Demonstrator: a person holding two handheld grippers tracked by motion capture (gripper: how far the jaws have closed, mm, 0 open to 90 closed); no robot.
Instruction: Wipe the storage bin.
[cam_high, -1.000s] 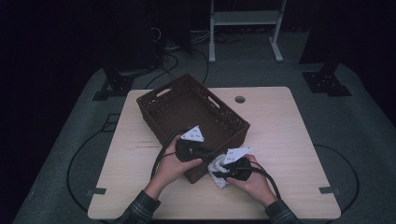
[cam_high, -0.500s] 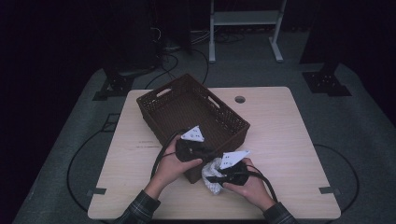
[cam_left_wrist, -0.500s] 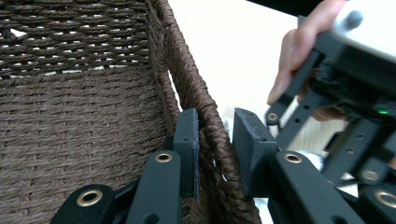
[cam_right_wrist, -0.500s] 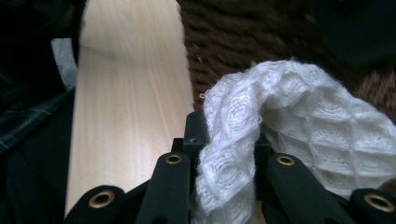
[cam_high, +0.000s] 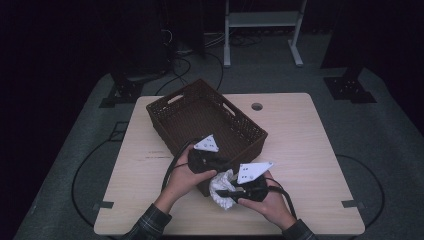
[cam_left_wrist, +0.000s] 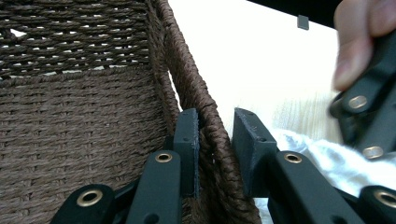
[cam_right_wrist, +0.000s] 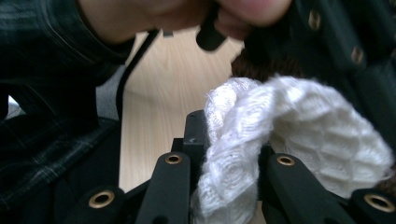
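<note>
The right gripper is clamping a bunched white waffle-knit cloth between its jaws, holding it just off the tabletop near the front edge. The left gripper is pinching the near wall of the brown wicker basket, one jaw inside and one outside. The cloth is hanging just beside that wall, outside the basket.

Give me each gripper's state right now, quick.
Left gripper: shut on the wicker basket rim.
Right gripper: shut on the white knitted cloth.
</note>
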